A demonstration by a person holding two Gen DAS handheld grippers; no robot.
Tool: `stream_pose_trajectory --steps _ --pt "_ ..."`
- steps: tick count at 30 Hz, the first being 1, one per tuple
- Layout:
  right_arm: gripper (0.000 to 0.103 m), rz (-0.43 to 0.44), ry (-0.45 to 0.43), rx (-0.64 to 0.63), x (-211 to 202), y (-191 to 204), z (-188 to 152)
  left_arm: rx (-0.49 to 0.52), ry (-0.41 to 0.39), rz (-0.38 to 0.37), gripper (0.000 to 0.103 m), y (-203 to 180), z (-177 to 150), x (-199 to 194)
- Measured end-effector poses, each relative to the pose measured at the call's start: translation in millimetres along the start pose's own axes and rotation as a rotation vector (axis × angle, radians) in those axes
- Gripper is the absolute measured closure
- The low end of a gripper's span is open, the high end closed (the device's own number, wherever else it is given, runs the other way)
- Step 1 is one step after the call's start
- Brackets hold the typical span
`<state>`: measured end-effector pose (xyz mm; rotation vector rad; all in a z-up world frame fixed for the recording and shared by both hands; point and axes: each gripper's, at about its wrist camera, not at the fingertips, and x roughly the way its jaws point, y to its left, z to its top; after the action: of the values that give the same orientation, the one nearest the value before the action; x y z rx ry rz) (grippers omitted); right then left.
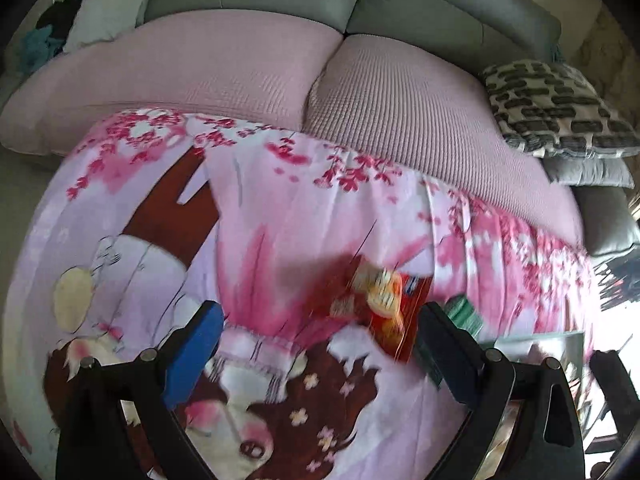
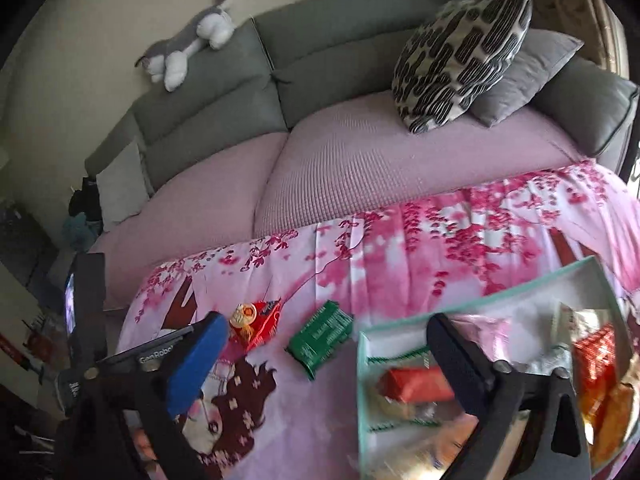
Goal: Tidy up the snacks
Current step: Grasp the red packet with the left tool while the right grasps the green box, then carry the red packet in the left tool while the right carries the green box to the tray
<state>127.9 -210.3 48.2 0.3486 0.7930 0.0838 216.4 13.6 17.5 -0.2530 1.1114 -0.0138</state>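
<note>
A red snack packet [image 1: 384, 312] lies on the pink flowered cloth [image 1: 288, 208], blurred, just ahead of my left gripper [image 1: 320, 356] and nearer its right finger. That gripper is open, with nothing between its fingers. A green packet [image 1: 464, 312] lies to the right of the red one. In the right wrist view the red packet [image 2: 256, 322] and the green packet [image 2: 320, 334] lie side by side. My right gripper [image 2: 328, 368] hangs open above the cloth and holds nothing. Its right finger is over a teal-rimmed box [image 2: 362, 360] that holds an orange-red packet [image 2: 416, 384] and other snacks.
A grey sofa [image 2: 332, 36] with pink seat covers runs along the far side of the cloth. A patterned cushion [image 2: 460, 60], a grey cushion [image 2: 528, 72] and a plush toy [image 2: 188, 36] rest on it. A black device [image 2: 86, 300] stands at the cloth's left edge.
</note>
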Motion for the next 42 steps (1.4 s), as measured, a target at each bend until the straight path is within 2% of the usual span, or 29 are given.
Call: stream_pose_trajectory --steps 5,7,9,11,12,13,16,18,19,22,26,29,30,32,37,42 --pt "0.033 -0.010 0.117 0.044 47.3 0.1 9.3 0.052 0.039 -0.046 0.009 -12.3 8.8 21.5" --pt "0.035 -0.007 0.158 0.052 62.5 0.7 10.2 0.062 0.051 -0.069 0.013 -15.8 8.3 28.8" --pt "0.044 0.000 0.194 0.067 73.6 -1.0 10.6 0.068 0.074 -0.080 0.015 -19.1 6.9 37.9" --pt "0.047 -0.003 0.239 0.075 86.7 -1.2 10.3 0.066 0.091 -0.084 0.016 -20.5 4.8 44.5" --pt "0.048 -0.011 0.253 0.076 90.8 -1.1 9.5 0.064 0.097 -0.090 0.026 -20.3 3.8 47.4" --pt "0.049 -0.018 0.270 0.077 95.7 -0.8 8.2 0.058 0.106 -0.093 0.030 -20.0 2.3 51.0" --pt "0.050 -0.019 0.302 0.084 105.0 -0.4 4.8 0.039 0.095 -0.101 0.030 -16.6 0.7 50.2" --pt "0.050 -0.035 0.326 0.080 110.7 0.8 1.5 0.026 0.087 -0.118 0.048 -13.0 -0.3 47.7" --pt "0.050 -0.044 0.341 0.082 114.1 0.8 -0.8 0.009 0.081 -0.121 0.050 -10.5 -0.8 45.4" --pt "0.050 -0.062 0.376 0.093 122.7 -0.6 -6.1 -0.007 0.060 -0.068 0.050 -6.6 -3.3 41.9" --pt "0.050 -0.072 0.382 0.087 128.7 1.6 -6.4 -0.036 0.046 -0.063 0.050 1.1 -9.4 40.7" --pt "0.050 -0.083 0.400 0.088 137.8 4.2 -5.7 -0.028 0.025 -0.048 0.047 5.9 -13.6 37.4" --pt "0.050 -0.094 0.411 0.081 143.4 5.5 -7.0 -0.027 0.021 -0.037 0.043 8.2 -14.9 36.4" --pt "0.050 -0.098 0.425 0.076 150.9 6.6 -10.7 -0.020 0.019 -0.026 0.040 10.6 -15.8 35.6" --pt "0.053 -0.130 0.399 0.013 153.9 14.4 -16.5 0.000 0.014 -0.019 0.030 12.7 -17.2 37.9" --pt "0.059 -0.135 0.371 -0.026 148.6 17.4 -24.1 -0.008 0.061 -0.028 0.029 16.8 -21.0 53.1"
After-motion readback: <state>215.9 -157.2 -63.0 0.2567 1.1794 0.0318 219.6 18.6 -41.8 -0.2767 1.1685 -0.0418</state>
